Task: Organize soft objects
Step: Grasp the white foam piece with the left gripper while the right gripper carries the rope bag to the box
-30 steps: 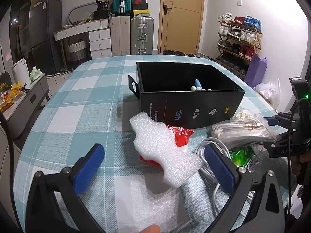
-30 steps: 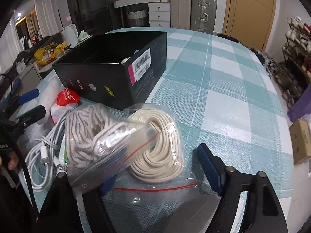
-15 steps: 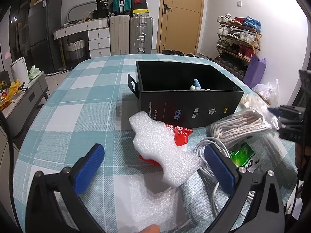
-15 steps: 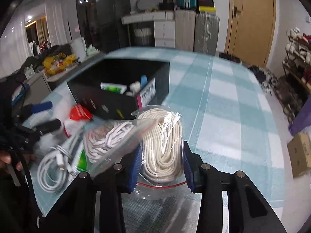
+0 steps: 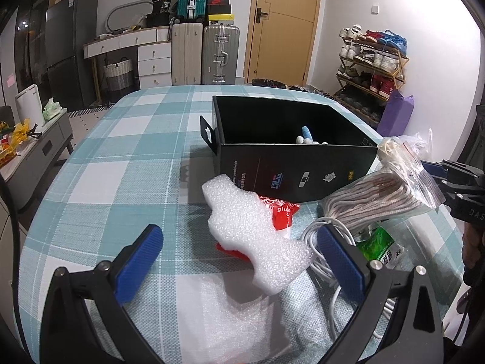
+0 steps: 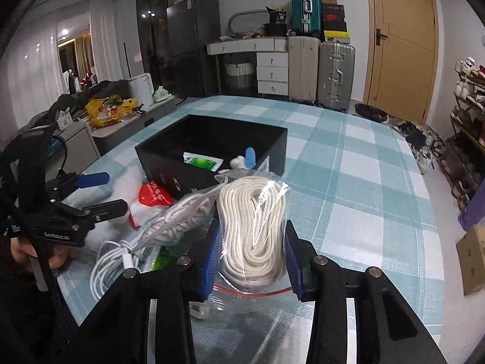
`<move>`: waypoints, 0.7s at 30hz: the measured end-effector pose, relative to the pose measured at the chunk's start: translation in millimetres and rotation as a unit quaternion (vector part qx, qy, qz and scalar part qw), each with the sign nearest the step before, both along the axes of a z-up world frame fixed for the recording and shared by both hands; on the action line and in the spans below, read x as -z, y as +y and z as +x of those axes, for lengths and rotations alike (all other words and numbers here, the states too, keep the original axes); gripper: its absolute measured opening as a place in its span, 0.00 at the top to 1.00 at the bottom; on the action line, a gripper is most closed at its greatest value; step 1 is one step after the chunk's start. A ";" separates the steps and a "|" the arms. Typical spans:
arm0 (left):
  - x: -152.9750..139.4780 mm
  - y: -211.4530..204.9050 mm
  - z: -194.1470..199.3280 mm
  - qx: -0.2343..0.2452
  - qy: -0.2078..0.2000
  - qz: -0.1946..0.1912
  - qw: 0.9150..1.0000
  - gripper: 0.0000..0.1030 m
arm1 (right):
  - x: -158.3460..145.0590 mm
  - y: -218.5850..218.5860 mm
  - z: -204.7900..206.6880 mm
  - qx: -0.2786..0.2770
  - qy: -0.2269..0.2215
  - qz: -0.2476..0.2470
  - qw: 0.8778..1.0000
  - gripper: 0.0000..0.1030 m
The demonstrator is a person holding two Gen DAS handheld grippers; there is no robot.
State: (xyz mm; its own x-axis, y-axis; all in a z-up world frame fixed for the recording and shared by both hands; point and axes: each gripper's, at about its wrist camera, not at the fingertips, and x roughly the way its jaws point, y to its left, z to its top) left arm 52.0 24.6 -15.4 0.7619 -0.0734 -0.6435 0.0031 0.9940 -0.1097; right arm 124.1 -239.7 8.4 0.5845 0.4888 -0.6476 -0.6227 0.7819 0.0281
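Readable text, both wrist views. Red pouch (image 5: 280, 212) beside the foam: white letters "glu", rest hidden. Green packet (image 5: 377, 244) near the table's right edge: "666" plus characters I cannot make out; "666" also shows through the clear bag at my right gripper (image 6: 198, 308). My left gripper (image 6: 57, 236) body: "GenRobot.AI". My right gripper (image 5: 471, 212) body: "DAS", cut off at the frame edge. Black box (image 5: 291, 179) front wall: small logos and a line of fine print, too small to read. Box on the dresser (image 5: 166, 5): "38".
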 end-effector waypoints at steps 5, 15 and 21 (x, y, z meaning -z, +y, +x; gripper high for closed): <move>0.6 -2.6 1.4 0.018 0.004 -0.004 1.000 0.27 | -3.3 5.2 -4.5 -0.012 -0.006 0.008 1.000 0.62; -2.7 -6.5 -4.2 0.037 -0.003 -0.005 0.999 0.65 | -9.8 20.9 -17.1 -0.044 -0.018 0.022 0.999 0.62; -8.9 -7.1 -10.0 0.041 -0.017 -0.002 0.999 0.65 | -10.0 23.4 -18.4 -0.047 -0.020 0.027 0.998 0.62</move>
State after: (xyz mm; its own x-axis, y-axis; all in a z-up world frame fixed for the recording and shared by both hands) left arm 42.0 17.5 -6.5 0.7744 -0.1382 -0.6175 0.0873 0.9899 -0.1121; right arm 105.7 -216.3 18.4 0.5592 0.5760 -0.5962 -0.6945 0.7182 0.0424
